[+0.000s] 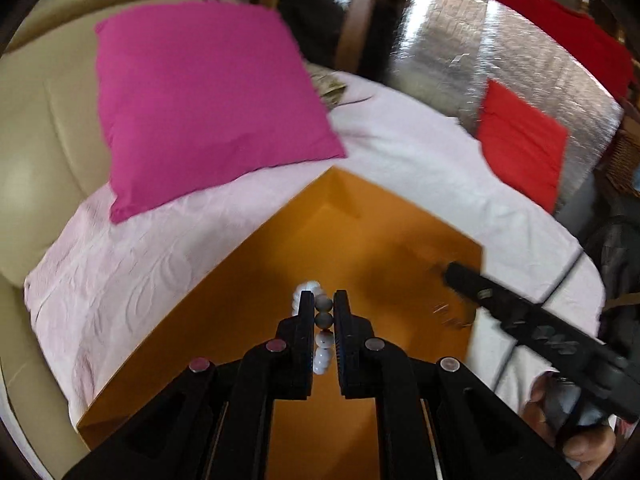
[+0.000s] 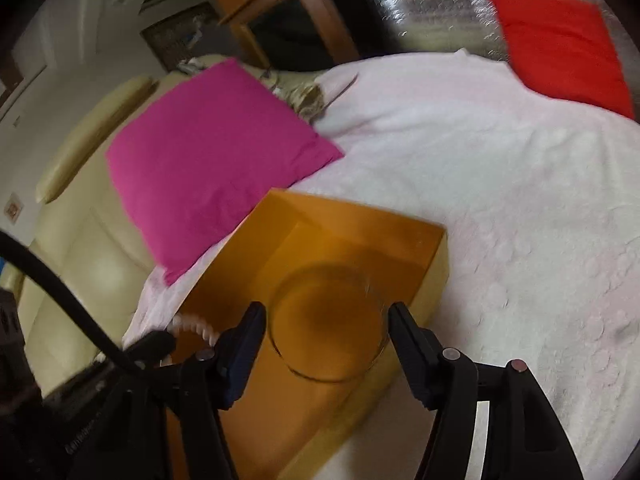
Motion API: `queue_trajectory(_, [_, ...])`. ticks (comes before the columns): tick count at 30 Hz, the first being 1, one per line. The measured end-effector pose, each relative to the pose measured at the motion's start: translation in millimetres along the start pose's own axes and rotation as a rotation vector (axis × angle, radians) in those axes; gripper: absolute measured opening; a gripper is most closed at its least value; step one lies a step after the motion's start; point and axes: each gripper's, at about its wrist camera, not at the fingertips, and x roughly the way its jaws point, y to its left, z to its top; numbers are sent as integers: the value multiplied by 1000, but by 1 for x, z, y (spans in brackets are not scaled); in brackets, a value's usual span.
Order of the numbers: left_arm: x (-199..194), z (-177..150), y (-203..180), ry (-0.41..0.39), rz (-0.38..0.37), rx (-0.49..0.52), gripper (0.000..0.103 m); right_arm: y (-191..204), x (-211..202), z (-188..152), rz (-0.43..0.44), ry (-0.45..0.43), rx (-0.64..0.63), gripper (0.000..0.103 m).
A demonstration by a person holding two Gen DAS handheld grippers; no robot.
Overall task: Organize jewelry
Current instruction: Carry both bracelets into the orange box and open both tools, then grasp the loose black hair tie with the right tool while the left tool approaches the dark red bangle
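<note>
From the left wrist view, a cream sofa [image 1: 36, 152] fills the left edge, with one pink cushion [image 1: 208, 108] leaning on it over a pale bedspread [image 1: 132, 264]. An orange box [image 1: 256, 280] sits open on the bedspread, its near corner cut off by the frame. The left gripper [image 1: 324, 312] is clenched on a bead bracelet [image 1: 323, 334] (white and grey beads, partly hidden by the fingers) above the box floor. To the right, the right gripper [image 2: 326, 312] stands spread either side of a clear glass bowl [image 2: 328, 328] inside the box; blur hides whether the pads touch its rim. One red cushion [image 1: 520, 148] leans on silver foil [image 1: 460, 52]. Bedspread lies bare right of the box.
</note>
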Motion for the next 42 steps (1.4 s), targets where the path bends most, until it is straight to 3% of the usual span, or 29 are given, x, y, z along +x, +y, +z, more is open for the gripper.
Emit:
queue_trajectory(4, [2,1,4,-4,41,-51,33,-8,-5,6,18,0,48,76])
queue_trajectory(6, [-4,-1,-4,-34,61,-45,33,-18,-18,5,5,-15,53,76])
queue_trajectory(10, [-11,1,-29,-102,32,-16,39,-51,-63,-1,-57,-73,68,76])
queue_trajectory(15, [-25,-11,-101,-180,-34,133,47,-109,-126,-23,-174,-112,115,76])
queue_trajectory(20, [-33,-35,-177,-184,-153,299,50,-184,-213,-60,-303,-174,228,75])
queue_trajectory(25, [-23,-61,-241,-93,-320,401,51,-248,-292,-97,-397,-238,354,75])
queue_trajectory(29, [-10,-81,-281,-8,-395,474,51,-296,-334,-129,-434,-246,462,75])
queue_trajectory(36, [6,-107,-326,81,-429,557,57,-366,-357,-162,-460,-171,650,72])
queue_trajectory(42, [16,-106,-327,114,-409,562,57,-391,-331,-172,-452,-32,708,51])
